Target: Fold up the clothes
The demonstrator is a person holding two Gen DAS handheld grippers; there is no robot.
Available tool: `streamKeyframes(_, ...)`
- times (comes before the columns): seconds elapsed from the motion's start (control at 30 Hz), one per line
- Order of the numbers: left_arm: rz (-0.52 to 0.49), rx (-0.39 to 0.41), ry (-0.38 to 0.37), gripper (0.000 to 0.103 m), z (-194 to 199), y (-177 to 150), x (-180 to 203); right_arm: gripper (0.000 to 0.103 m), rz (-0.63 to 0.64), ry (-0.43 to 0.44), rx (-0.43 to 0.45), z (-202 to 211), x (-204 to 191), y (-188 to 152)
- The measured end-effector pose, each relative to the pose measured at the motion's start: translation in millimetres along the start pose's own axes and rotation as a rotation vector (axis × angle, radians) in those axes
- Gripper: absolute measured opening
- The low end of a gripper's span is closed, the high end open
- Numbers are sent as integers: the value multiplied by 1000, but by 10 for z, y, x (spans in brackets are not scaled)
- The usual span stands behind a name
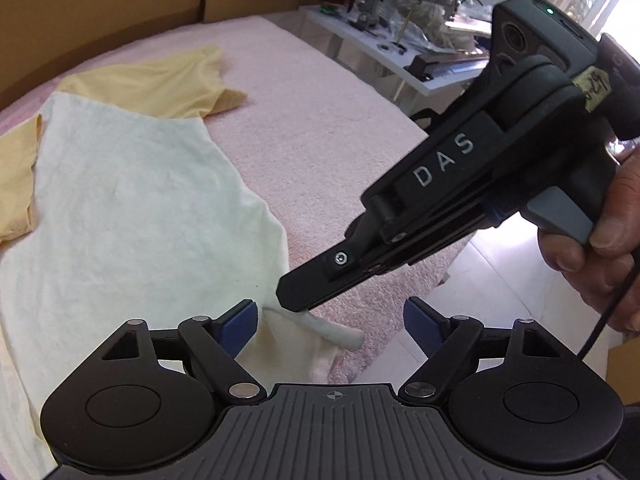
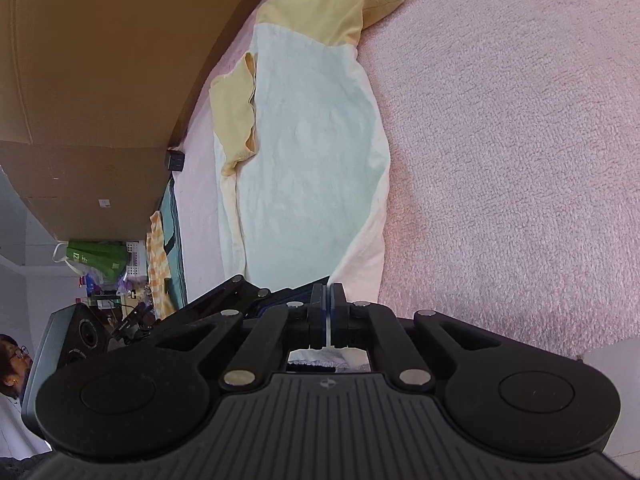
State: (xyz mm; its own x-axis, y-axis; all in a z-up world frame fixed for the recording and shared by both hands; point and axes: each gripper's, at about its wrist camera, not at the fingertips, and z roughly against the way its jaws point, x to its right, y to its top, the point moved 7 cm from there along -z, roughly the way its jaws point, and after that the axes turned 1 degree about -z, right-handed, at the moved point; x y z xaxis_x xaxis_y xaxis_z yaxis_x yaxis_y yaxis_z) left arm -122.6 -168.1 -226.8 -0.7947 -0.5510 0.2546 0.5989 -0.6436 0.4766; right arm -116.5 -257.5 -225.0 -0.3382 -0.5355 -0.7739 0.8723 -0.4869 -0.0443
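Right gripper (image 2: 328, 312) pinching the shirt (image 2: 312, 152) hem on the pink blanket (image 2: 500, 160); left gripper (image 1: 328, 320) spread wide beside it

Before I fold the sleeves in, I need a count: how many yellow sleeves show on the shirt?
2. One sleeve lies spread at the shirt's far end on the blanket; the other sleeve sits on the left edge, partly tucked over the body.
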Motion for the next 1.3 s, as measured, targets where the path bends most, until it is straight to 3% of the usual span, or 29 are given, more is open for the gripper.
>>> streamKeyframes(0.1, 54, 4, -15, 87, -19, 20, -77, 4, -9, 2, 5, 0, 13, -7)
streamKeyframes(0.23, 105, -25, -38, 63, -78, -9, -139, 4, -11, 16, 8, -1, -9, -3)
streamKeyframes(0.47, 164, -30, -32, 44, -66, -30, -229, 4, -1, 19, 7, 1, -4, 5)
streamKeyframes(0.57, 180, -47, -31, 44, -45, -65, -248, 4, -1, 14, 5, 6, 19, -4)
streamKeyframes(0.8, 206, -65, -20, 10, -31, -94, -296, 4, 9, 12, -12, 36, 20, -23)
streamKeyframes(0.93, 242, -53, -36, 5, 0, -95, -352, 4, 22, 11, -14, 75, -1, 6)
streamKeyframes(1.03, 249, -48, -39, 4, 16, -95, -366, 4, 2, 3, 45, 182, 30, 145)
streamKeyframes(1.13, 245, -46, -35, 4, 21, -89, -360, 6, -83, -24, 175, 315, 171, 417)
streamKeyframes(1.27, 228, -43, -14, 4, 41, -85, -359, 7, -216, 37, 303, 369, 329, 813)
streamKeyframes(1.3, 218, -45, -3, 4, 45, -87, -359, 12, -228, 43, 318, 353, 337, 901)
